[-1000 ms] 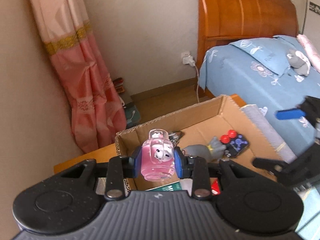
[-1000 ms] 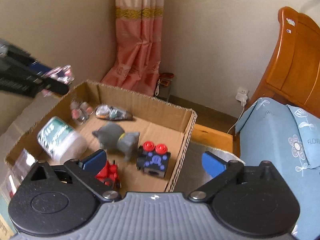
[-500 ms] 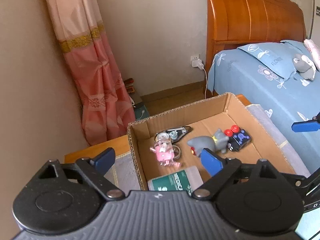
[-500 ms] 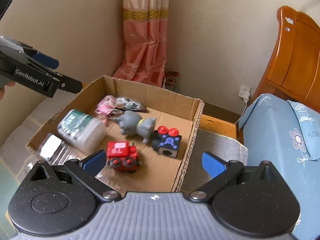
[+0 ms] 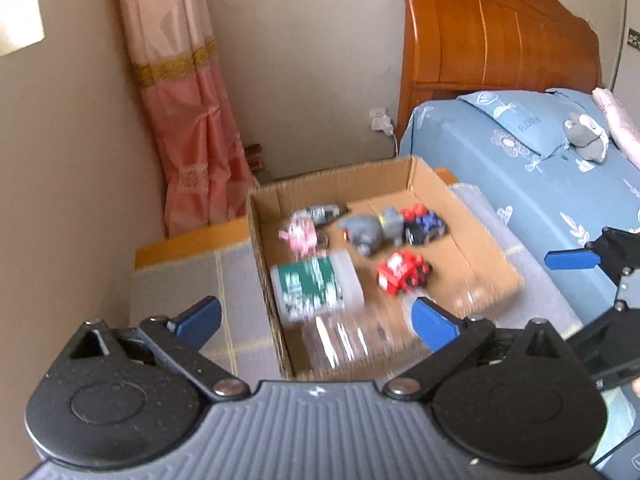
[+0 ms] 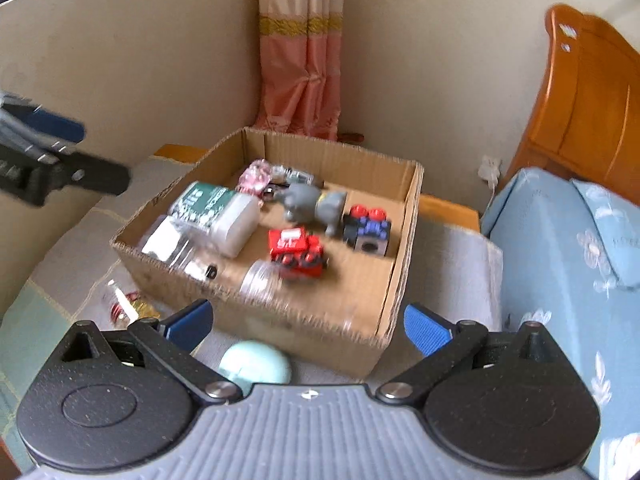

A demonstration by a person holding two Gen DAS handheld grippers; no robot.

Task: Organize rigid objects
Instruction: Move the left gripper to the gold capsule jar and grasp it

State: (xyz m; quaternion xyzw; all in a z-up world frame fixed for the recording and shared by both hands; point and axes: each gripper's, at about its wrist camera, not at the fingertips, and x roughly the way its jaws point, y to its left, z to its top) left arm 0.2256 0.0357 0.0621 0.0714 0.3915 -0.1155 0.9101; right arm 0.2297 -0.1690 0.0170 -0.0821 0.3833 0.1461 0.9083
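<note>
A cardboard box point(image 6: 404, 256) point(image 5: 260, 264) holds a pink keychain toy point(image 6: 256, 174) point(image 5: 300, 234), a green-labelled white bottle point(image 6: 224, 212) point(image 5: 316, 284), a grey animal figure point(image 6: 312, 202) point(image 5: 370, 228), a red toy vehicle point(image 6: 298, 250) point(image 5: 402, 270), a black cube with red knobs point(image 6: 368, 228) point(image 5: 422, 222) and clear plastic items point(image 6: 172, 244). My left gripper point(image 5: 316, 320) is open and empty above the box's near edge. My right gripper point(image 6: 308, 326) is open and empty in front of the box. A pale green egg-shaped object point(image 6: 256, 366) lies just below it.
The box sits on a grey checked cloth point(image 6: 64, 264) over a wooden stand. A small red and gold item point(image 6: 124, 306) lies on the cloth left of the box. A blue bed point(image 6: 560, 260) with wooden headboard point(image 5: 492, 44) is to the right; a pink curtain point(image 5: 188, 120) hangs behind.
My left gripper opened and let the pink keychain toy drop into the box, then drew back and up. My right gripper also drew back, bringing the egg-shaped object into view.
</note>
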